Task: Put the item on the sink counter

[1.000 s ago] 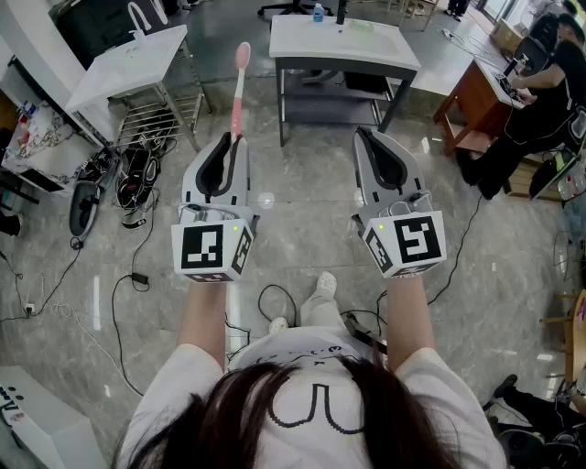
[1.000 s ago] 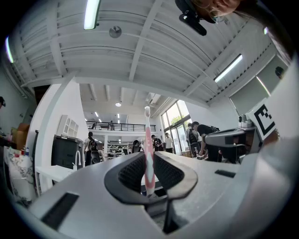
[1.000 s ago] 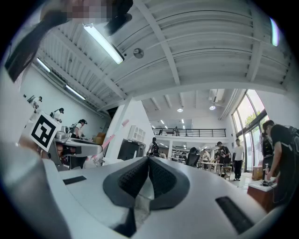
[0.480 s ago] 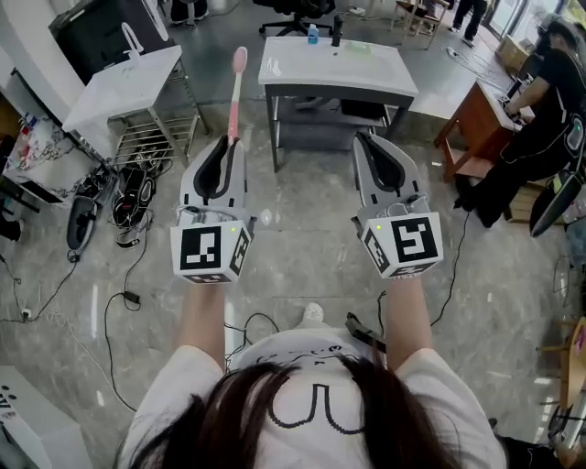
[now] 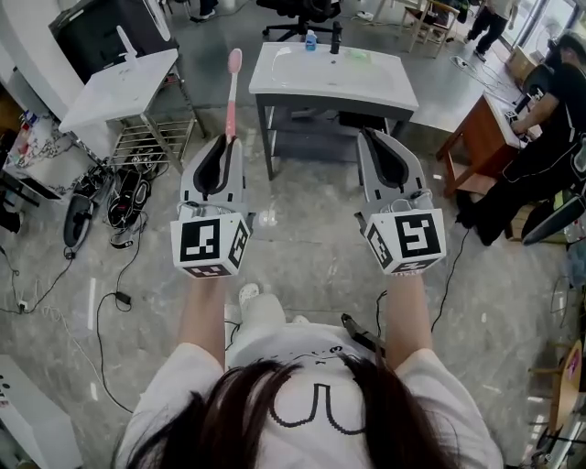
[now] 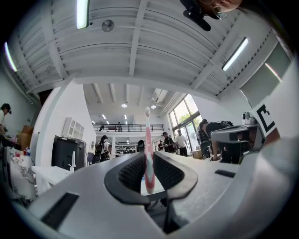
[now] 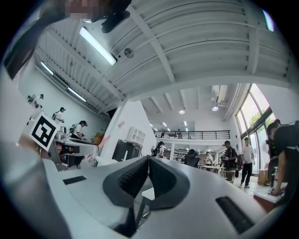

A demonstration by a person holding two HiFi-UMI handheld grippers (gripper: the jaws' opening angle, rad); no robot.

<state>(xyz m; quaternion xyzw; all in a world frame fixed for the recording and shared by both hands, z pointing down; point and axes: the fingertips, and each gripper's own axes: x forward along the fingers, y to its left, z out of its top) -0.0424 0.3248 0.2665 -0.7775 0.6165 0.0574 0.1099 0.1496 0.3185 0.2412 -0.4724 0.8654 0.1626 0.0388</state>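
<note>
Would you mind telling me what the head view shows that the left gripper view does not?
Only the head view shows the person's forearms, the loose cables and the sink counter's whole top ahead. Only the left gripper view shows the ceiling lights and the ribbed pads pressing on the pink toothbrush handle. Both show the left gripper shut on that toothbrush, which stands upright.

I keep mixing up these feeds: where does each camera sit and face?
Head view: on the person's head, steeply down; hair, forearms, sink counter ahead.
Left gripper view: on the left hand-held gripper, along jaws clamping the pink toothbrush.
Right gripper view: on the right hand-held gripper, along shut, empty jaws.
Shared: pink toothbrush, in head and left gripper views.
</note>
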